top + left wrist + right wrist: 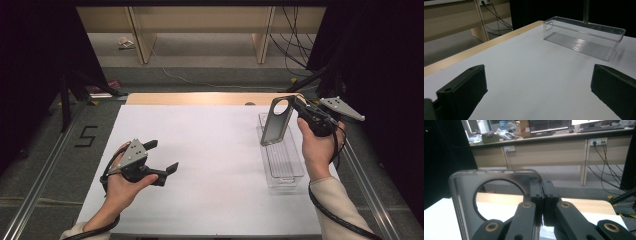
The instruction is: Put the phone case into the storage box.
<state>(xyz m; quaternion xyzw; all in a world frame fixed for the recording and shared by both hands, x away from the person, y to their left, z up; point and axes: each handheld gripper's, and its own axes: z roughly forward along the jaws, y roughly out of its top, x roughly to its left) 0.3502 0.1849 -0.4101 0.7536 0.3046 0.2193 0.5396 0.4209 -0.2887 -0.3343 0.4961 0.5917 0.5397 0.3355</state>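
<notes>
High view: the table (200,165) is covered by a white sheet, and a clear bin (281,160) lies lengthwise near its right edge. Above the bin's far end hangs a phone case (276,121), dark and translucent with a large round camera hole, held upright and clear of the bin. The right gripper (296,106) pinches it at the top corner beside that hole; the right gripper view shows the jaws clamped tight on the case's edge (499,182), pads (536,195) meeting through the thin wall. The left gripper (162,157) rests low over the bare sheet on the left, well apart from the bin, its jaws spread wide with nothing between them; the left gripper view looks across the sheet to the bin (584,37).

The step in hand looks like setting the case into the bin. To do it well, I would turn the case so its long side runs along the bin's length, since the bin is narrow. Lower it inside the walls before letting go, so it lies flat on the ribbed floor rather than catching on the rim. A corner grip lets the case swing, so slow travel should help. The light bin could slide if nudged; the free left gripper could steady its near wall.
</notes>
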